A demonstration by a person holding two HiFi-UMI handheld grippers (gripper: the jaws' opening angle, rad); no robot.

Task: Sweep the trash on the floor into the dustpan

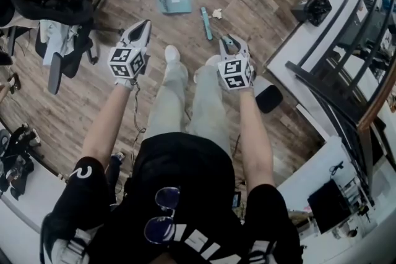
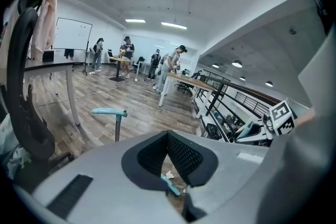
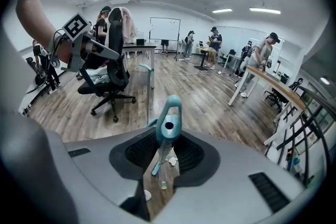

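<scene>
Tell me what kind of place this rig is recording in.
Most likely an open-plan office or lab workspace. A wheeled office chair stands on the wood-look floor, a whiteboard hangs on the far wall, and people stand working at a long desk.

Our left forearm [image 1: 106,123] and right forearm [image 1: 255,127] are both bare and stretched out ahead of us, a gripper in each hand, pointing forward and down. The left gripper [image 1: 142,26] has its jaws closed together on nothing, and the right gripper [image 1: 232,41] is clamped round the broom handle [image 3: 168,115]
</scene>
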